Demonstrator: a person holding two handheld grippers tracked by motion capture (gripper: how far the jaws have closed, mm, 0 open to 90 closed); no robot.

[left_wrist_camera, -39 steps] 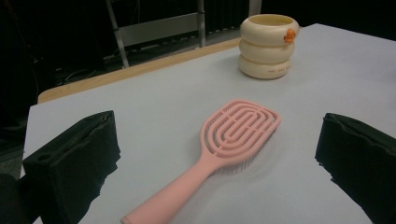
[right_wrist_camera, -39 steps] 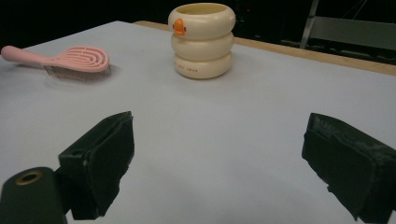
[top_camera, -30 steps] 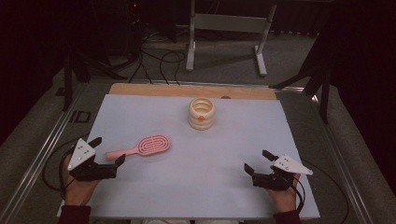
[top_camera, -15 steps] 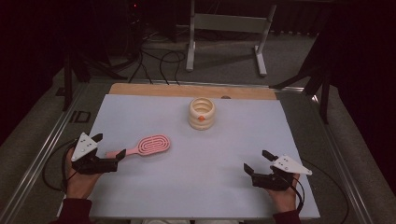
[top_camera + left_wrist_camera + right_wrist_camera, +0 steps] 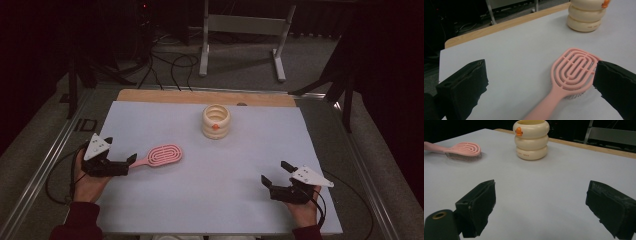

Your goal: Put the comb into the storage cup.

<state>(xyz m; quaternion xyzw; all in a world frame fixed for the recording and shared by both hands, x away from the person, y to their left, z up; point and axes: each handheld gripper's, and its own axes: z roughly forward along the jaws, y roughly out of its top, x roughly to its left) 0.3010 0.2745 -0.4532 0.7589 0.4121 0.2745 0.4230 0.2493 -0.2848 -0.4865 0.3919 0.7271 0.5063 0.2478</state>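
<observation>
Here the brush (image 5: 161, 155) is lined up for the left gripper (image 5: 120, 165), handle end first.

In the high view the brush is seen at centre left of the frame, flat on the white mat (image 5: 210, 175), its long axis running from the oval head at upper right down to the handle at lower left, where the handle tip is met by the left gripper's spread jaws. In the left gripper view the handle is framed between the jaws, which are held apart and clamped on nothing. The right gripper (image 5: 277, 177), also held apart, is placed well away at lower right, so the left hand is judged the nearer. The cup (image 5: 216, 121) is left upright beyond, at upper centre.
</observation>
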